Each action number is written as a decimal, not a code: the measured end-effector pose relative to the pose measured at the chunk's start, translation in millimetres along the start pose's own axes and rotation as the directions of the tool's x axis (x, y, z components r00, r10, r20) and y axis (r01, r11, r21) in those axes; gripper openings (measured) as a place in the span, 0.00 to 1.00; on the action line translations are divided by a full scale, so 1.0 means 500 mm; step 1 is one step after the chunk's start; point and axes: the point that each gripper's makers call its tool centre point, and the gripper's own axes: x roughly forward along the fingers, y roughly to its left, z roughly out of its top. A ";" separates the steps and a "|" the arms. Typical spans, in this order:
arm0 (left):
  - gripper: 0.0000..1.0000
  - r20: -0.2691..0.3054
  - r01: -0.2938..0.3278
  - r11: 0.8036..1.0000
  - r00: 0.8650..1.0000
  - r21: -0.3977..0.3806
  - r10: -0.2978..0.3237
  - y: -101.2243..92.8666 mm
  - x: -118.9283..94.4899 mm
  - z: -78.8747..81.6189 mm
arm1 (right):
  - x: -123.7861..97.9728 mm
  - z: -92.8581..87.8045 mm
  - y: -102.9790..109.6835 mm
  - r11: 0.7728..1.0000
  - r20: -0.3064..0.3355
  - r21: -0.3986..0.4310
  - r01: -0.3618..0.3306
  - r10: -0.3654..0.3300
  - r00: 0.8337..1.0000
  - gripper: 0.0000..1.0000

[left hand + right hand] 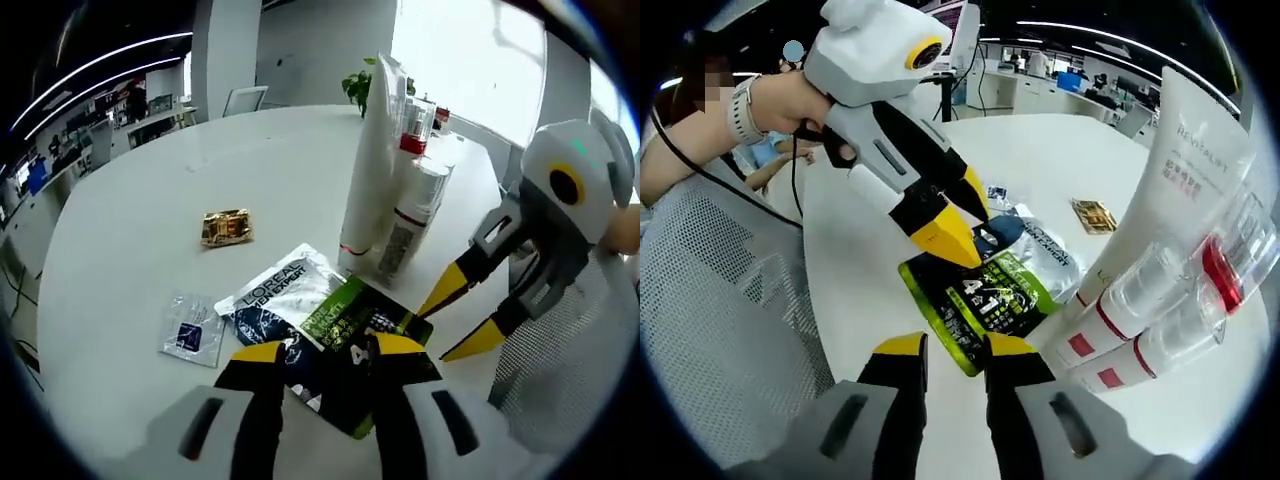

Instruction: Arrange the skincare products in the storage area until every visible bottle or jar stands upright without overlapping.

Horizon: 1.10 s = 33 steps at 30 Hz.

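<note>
Left hand-held gripper (322,352) parted, astride green sachet (368,322); tubes (372,170) upright.

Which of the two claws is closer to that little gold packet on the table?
Left. The left claw sits over the green-and-black sachet, nearer the gold packet. The right claw is further, beside the tall tubes.

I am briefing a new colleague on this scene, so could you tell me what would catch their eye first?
Probably the cluster of tall white tubes and clear-capped bottles standing upright on the round white table. Next, the flat dark-and-green sachet lying before them, overlapping a silver sachet, with the left hand-held gripper right over it and the right hand-held gripper close by.
</note>
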 end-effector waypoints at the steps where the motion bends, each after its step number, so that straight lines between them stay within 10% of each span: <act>1: 0.30 0.004 0.001 1.000 1.000 0.001 -0.001 -0.001 -0.002 0.002 | -0.007 0.007 0.003 1.000 0.017 0.012 -0.007 0.007 1.000 0.23; 18: 0.44 0.091 -0.035 0.999 0.995 0.015 0.033 -0.042 -0.105 0.041 | -0.140 0.050 0.009 0.997 0.149 0.029 0.075 -0.078 0.986 0.33; 33: 0.64 0.097 -0.070 0.997 0.993 0.021 0.068 -0.052 -0.154 0.049 | -0.227 0.053 -0.057 0.974 0.175 0.063 0.220 -0.227 0.958 0.68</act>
